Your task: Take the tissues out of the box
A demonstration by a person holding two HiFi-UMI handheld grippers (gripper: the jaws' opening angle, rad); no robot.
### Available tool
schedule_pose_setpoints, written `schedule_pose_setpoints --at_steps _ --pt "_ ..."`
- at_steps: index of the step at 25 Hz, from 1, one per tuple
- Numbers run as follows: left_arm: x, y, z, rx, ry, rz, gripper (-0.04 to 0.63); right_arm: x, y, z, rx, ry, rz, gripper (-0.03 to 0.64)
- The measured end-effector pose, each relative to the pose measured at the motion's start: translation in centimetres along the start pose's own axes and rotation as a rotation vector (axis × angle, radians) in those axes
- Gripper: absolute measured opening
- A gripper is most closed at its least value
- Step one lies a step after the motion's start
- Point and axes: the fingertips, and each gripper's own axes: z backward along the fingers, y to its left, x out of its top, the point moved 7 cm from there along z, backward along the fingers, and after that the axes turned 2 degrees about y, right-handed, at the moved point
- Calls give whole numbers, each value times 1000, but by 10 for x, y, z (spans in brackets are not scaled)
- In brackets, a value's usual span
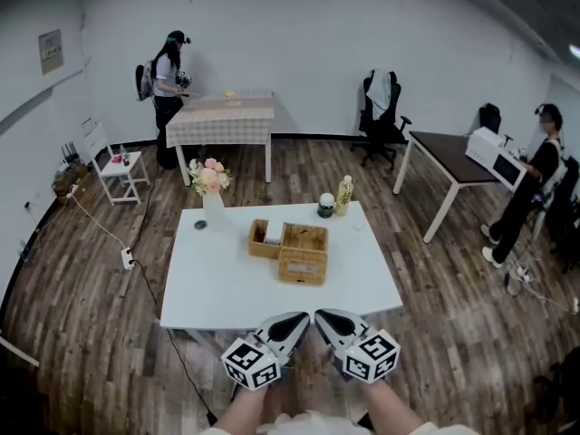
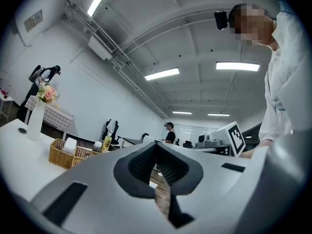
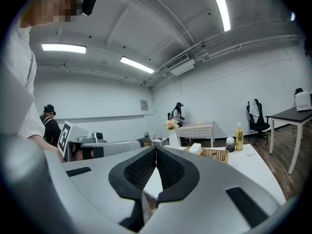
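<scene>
progress: judging this as not started, nothing is coming out of the box yet
tissues: white stack of tissues (image 1: pixel 269 234) is sitting inside the small wicker box (image 1: pixel 256 242), top poking just above the rim
box location: it is standing mid-table on the white table (image 1: pixel 217 288), touching a larger wicker basket (image 1: pixel 304 266) on its right side
other stuff: flower vase (image 1: pixel 211 208) is standing at the far left corner, yellow-label bottle (image 1: pixel 343 195) and a dark-lidded jar (image 1: pixel 326 206) are sitting at the far edge, behind the baskets
left gripper: left gripper (image 1: pixel 294 321) is hanging off the near table edge, close to the person's body; its own view is showing the pads pressed together with nothing between them
right gripper: right gripper (image 1: pixel 330 319) is sitting just beside the left one, tips nearly touching; jaws are clenched too, and holding nothing
tissues vs grippers: tissues are lying well apart from both, ahead and slightly left across open tabletop; in the right gripper view they are showing above and right of the jaw tips
remaining: I'm reading the whole job as left: opening a gripper, reaching to the box, pinching the top tissue, pulling it clear
risk: light box is probably going to lift with the tissue unless the other gripper is steadying it
</scene>
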Motion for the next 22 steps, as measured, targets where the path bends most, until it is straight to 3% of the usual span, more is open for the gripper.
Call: schedule_pose_setpoints --at_steps 22 --pt "3 35 23 33 -40 54 2 1 15 -50 58 17 -13 32"
